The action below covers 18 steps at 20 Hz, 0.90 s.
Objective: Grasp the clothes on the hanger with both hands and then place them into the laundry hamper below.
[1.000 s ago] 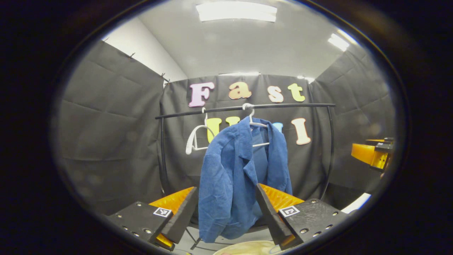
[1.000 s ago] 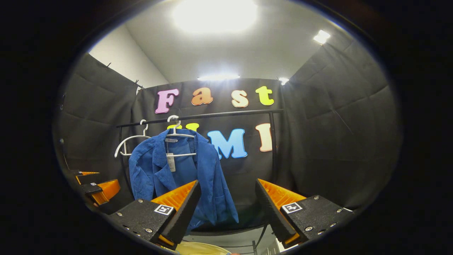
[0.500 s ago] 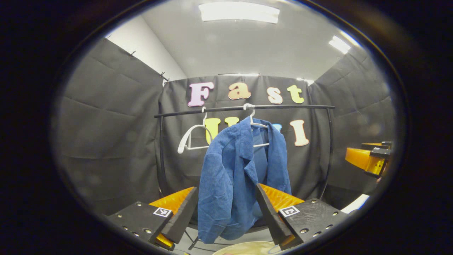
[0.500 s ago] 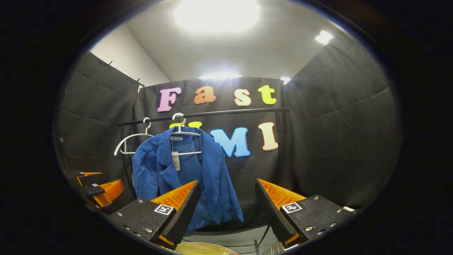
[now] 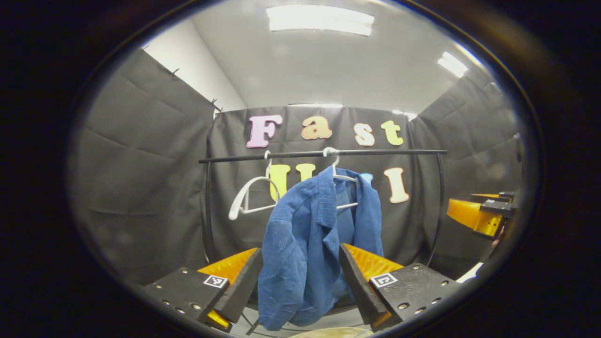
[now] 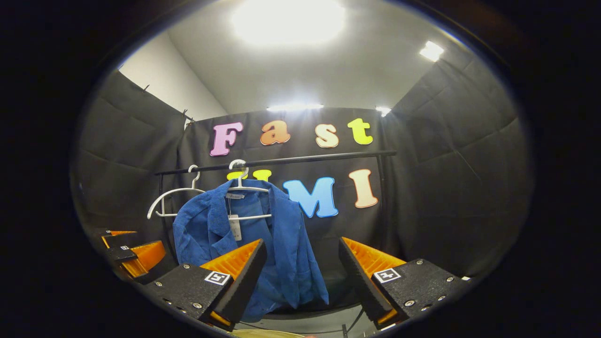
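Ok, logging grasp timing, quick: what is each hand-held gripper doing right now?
Left hand-held gripper: open, holding nothing, blue jacket ahead between its fingers.
Right hand-held gripper: open, holding nothing.

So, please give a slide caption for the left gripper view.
Open hand-held gripper faces a blue jacket hanging on a rail.

empty white hanger (image 5: 249, 199), black rail (image 5: 324, 153), ceiling lights (image 5: 320, 19)
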{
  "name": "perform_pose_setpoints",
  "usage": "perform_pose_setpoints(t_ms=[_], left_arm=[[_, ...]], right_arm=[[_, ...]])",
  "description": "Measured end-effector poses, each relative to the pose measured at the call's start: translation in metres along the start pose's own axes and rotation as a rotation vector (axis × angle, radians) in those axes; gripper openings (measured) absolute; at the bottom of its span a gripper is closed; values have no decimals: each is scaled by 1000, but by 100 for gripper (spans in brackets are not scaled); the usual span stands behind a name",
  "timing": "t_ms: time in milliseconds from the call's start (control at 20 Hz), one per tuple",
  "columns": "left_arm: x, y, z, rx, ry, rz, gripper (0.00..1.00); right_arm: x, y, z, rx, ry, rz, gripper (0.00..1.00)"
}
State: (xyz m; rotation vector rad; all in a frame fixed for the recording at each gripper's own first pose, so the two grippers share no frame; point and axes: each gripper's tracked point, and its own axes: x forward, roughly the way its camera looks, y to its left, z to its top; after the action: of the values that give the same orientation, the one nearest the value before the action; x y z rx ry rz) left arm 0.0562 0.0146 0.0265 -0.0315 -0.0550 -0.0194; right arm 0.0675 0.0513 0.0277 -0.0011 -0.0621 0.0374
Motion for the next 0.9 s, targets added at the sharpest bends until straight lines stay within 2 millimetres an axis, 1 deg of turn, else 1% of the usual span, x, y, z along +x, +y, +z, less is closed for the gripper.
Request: perform_pose_setpoints(t_ms=[150,250,350,500,550,600,650,700,750,900], left_arm=[[21,-13,8,34,-16,23,92],[33,-26,9,28,-16,31,92],[53,-38,7,17,-12,41,92],[77,-50,1,41,-2,65,92],[86,-55,0,41,-2,69,94],[94,-59,-2,40,1,73,94],[103,-61,-3,40,1,83,92],[112,-62,-5,43,1,95,94],[121,-62,-5,46,1,107,92],[143,-62,-7,51,-9,140,92]], right_arm=[[34,-2,5,29,-12,41,95],[59,-3,6,36,-14,71,95],[81,-3,5,42,-16,102,95],[113,-5,-5,61,-7,135,95],[124,-5,-8,68,-1,144,95],[134,-5,-13,72,2,152,94],[144,-5,-16,72,8,160,94],[155,-5,-20,69,9,169,94],[165,-4,-23,65,11,176,95],[194,0,-37,56,14,203,94]])
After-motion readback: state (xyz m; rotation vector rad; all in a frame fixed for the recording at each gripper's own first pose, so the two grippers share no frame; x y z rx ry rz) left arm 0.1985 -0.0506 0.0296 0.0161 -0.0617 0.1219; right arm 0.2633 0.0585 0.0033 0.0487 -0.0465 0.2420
